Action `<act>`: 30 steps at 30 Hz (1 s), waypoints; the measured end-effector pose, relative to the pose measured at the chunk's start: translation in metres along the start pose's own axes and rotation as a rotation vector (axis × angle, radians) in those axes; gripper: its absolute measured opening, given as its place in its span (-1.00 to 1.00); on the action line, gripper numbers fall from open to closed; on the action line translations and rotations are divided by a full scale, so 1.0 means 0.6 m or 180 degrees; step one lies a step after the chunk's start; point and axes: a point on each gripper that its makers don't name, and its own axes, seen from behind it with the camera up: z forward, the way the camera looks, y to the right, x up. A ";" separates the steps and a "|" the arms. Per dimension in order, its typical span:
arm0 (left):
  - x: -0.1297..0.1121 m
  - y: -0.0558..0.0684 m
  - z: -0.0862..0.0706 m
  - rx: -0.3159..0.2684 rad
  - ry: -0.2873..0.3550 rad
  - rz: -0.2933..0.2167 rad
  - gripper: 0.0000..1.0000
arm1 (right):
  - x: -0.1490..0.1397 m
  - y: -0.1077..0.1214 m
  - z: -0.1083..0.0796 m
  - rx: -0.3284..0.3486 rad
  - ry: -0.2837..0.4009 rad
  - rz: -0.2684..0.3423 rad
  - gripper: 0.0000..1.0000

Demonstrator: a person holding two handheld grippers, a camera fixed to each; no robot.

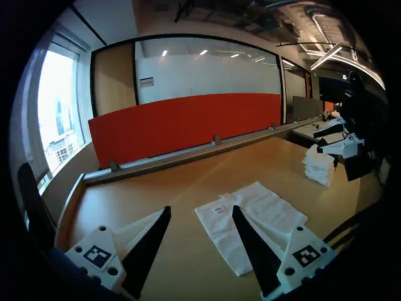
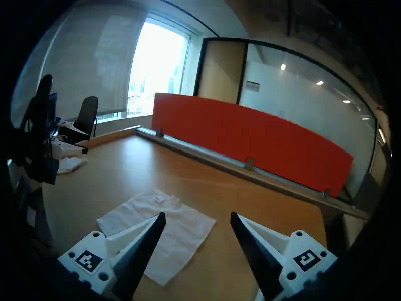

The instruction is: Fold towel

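Observation:
A white towel (image 1: pixel 250 215) lies spread flat on the wooden table (image 1: pixel 165 190), a small tag near its far edge. My left gripper (image 1: pixel 200 208) hovers open over the towel's left edge, its right finger above the cloth and nothing between the fingers. Far off to the right, my right gripper (image 1: pixel 318 143) hangs above a stack of folded towels. In the right gripper view the same towel (image 2: pixel 165 228) lies below and left of my right gripper (image 2: pixel 197 215). It is open, and its left finger is above the cloth.
A red divider panel (image 1: pixel 185 125) on a metal rail runs along the table's far side. A stack of folded white towels (image 1: pixel 319 168) sits at the right. A loose white cloth (image 2: pixel 70 163) and an office chair (image 2: pixel 86 119) are at the left, near the window.

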 end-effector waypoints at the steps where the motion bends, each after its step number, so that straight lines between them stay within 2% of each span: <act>1: -0.007 0.003 0.001 -0.0012 -0.0018 0.0000 0.81 | -0.007 -0.002 0.002 0.0005 -0.0020 -0.0005 1.00; 18: -0.131 0.062 0.035 -0.0262 -0.0420 0.0111 0.81 | -0.125 -0.039 0.040 0.0139 -0.0362 -0.0020 1.00; 30: -0.200 0.093 0.060 -0.0417 -0.0653 0.0131 0.81 | -0.201 -0.071 0.064 0.0318 -0.0574 -0.0118 1.00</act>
